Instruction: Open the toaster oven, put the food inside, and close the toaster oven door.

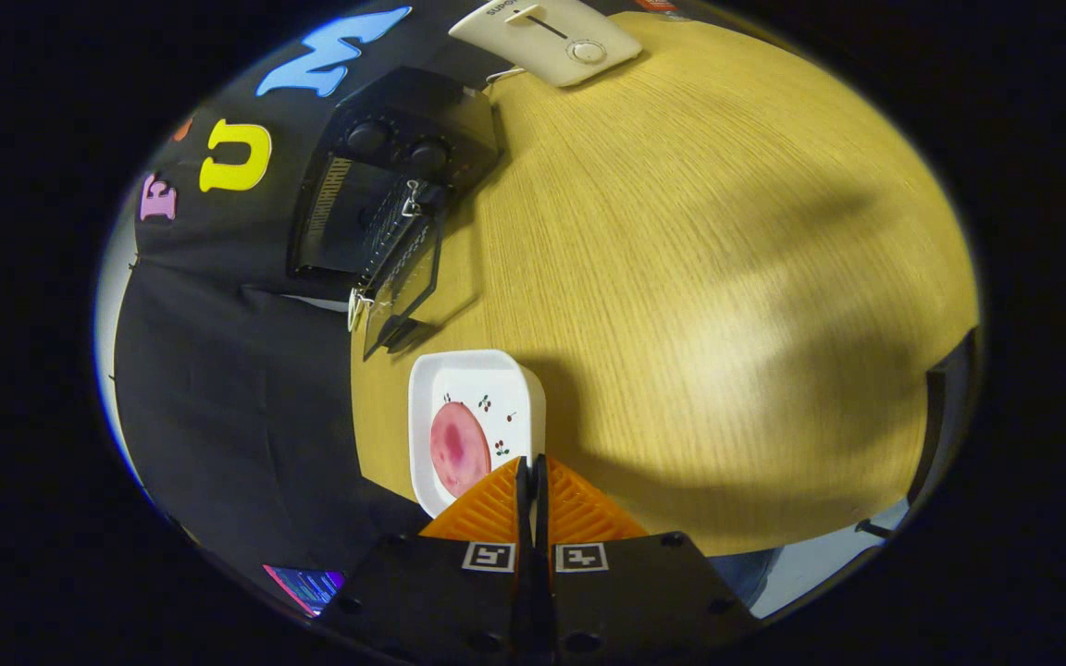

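A black toaster oven [376, 194] stands at the far edge of the wooden table [681, 277], well beyond my fingers. Its glass door [401, 277] hangs open and down, with a metal handle along its rim. Just ahead of my fingertips sits a white square plate [473, 379] with small cherry prints, and a round pink slice of food [457, 447] lies on it. My gripper [531, 462] is shut, its two fingers pressed together with nothing between them, hovering over the plate's near edge.
A white appliance [547, 37] with a slider and a dial lies at the table's far side, past the oven. Black cloth drapes down beside the table. A dark chair edge [945, 407] shows at the table's other side.
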`<control>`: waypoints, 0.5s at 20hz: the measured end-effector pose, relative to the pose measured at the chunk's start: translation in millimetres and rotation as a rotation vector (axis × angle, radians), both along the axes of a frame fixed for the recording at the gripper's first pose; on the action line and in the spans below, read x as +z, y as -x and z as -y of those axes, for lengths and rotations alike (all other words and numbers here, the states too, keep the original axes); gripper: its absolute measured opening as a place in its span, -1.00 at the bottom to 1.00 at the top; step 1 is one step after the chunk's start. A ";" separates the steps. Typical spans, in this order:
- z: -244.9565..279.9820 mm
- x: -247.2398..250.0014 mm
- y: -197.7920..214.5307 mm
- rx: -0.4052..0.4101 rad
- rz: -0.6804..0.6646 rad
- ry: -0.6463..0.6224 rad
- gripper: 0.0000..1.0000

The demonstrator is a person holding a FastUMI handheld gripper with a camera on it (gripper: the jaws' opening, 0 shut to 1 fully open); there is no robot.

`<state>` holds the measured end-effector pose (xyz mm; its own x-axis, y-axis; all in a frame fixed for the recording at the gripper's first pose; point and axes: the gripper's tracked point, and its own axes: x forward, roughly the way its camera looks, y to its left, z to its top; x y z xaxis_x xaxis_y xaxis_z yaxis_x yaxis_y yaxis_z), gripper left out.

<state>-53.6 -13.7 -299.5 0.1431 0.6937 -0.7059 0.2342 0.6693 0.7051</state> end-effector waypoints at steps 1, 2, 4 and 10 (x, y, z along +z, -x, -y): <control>-7.5 4.5 2.5 -0.011 0.011 -0.003 -0.96; -14.2 9.2 3.8 -0.029 0.018 -0.005 -0.96; -30.9 21.0 2.8 -0.080 0.034 -0.016 -0.96; -85.5 52.4 -12.0 -0.247 0.083 -0.033 -0.96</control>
<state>-41.6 71.9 -247.1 0.3679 0.6529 -0.6621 0.3279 0.5752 0.7494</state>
